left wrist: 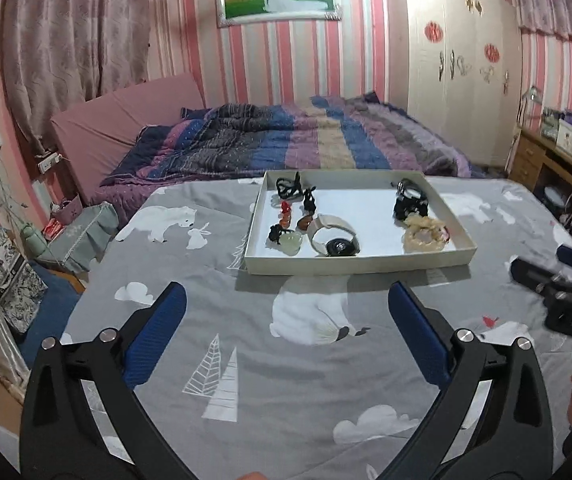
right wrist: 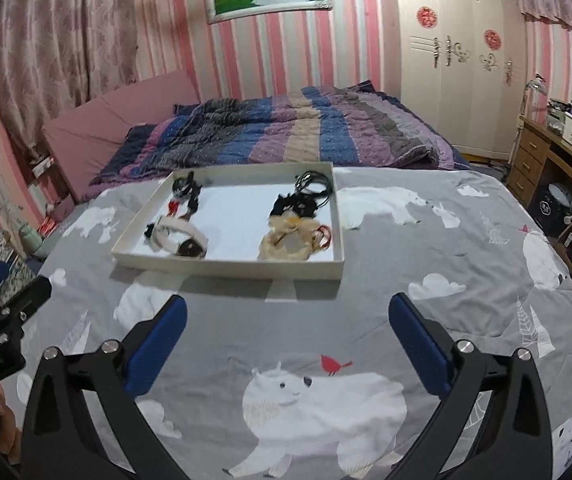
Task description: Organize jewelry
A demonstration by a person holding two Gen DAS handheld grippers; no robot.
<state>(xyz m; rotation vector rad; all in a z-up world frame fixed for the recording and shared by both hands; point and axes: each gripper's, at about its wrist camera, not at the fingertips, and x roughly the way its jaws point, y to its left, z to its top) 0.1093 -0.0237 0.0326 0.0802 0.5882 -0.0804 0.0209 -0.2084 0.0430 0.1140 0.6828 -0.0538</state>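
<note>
**Both claws spread above the bear-print cover, jewelry tray ahead**

Blue-padded fingers of the left claw (left wrist: 286,312) stand wide apart over the gray cover (left wrist: 286,392) printed with white polar bears, clouds and trees, and nothing sits between them. Likewise the right claw (right wrist: 286,320) has its fingers spread and empty, hovering over a bear with a red bird (right wrist: 335,364) on its back. Each claw shows at the edge of the other's view: the right one on the right side of the left wrist view, the left one on the left side of the right wrist view.

Beyond both claws a shallow white tray (left wrist: 359,264) rests on the cover and holds the jewelry. Along its left side lie a white-strapped watch (left wrist: 335,240) with a dark face, a pale green stone piece (left wrist: 290,240), small red and amber beads (left wrist: 286,210) and black hair clips (left wrist: 309,200). On its right side sit a black tangle of cords (left wrist: 407,200) and, nearer the front wall, a cream fluffy scrunchie (left wrist: 423,234). The middle of the tray floor is bare white.

Behind the tray, a bed with a striped purple and blue quilt (left wrist: 286,140) runs toward a pink striped wall. A white wardrobe (left wrist: 457,60) stands at right, with a wooden desk (right wrist: 541,160) beside it.
</note>
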